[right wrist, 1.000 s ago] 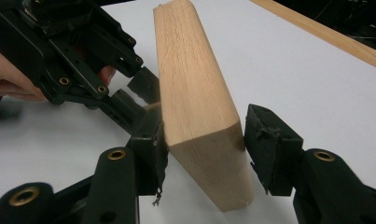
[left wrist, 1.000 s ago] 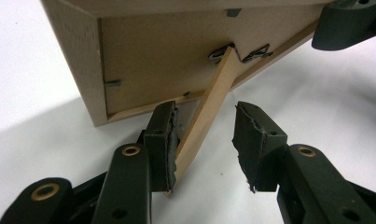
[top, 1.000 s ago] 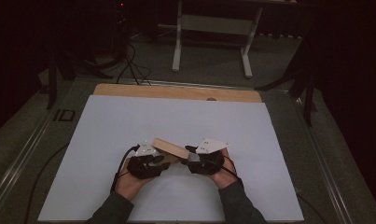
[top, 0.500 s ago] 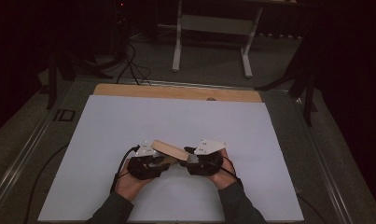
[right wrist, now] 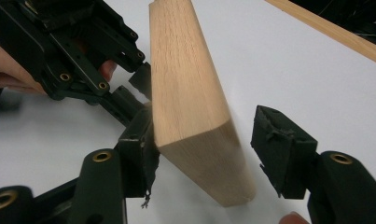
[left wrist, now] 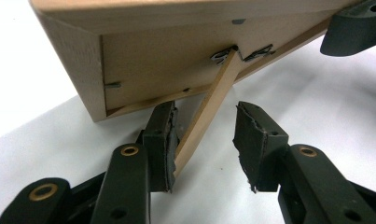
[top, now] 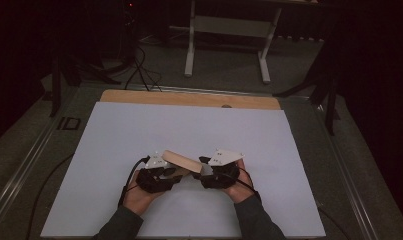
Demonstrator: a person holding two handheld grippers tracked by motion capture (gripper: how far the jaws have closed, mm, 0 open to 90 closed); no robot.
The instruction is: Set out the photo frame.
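Note:
A small light-wood picture frame (top: 181, 161) hangs tilted just above the white sheet, between my two grippers. The left gripper view faces its back panel (left wrist: 167, 60), where a thin wooden stand strut (left wrist: 209, 107) swings out. My left gripper (left wrist: 206, 140) is open around that strut: one pad touches it and the other stands apart. My right gripper (right wrist: 204, 149) is open around the frame's end (right wrist: 195, 140). Its jaws have just been opening; one pad lies against the wood and the other is clear of it. The left gripper (right wrist: 134, 88) shows beyond the frame.
A white sheet (top: 189, 130) covers the table, with a wooden strip (top: 189, 98) along its far edge. Behind the table stand a white metal frame (top: 229, 30), dark tripod legs (top: 64, 70) and loose cables (top: 139, 65) on the floor.

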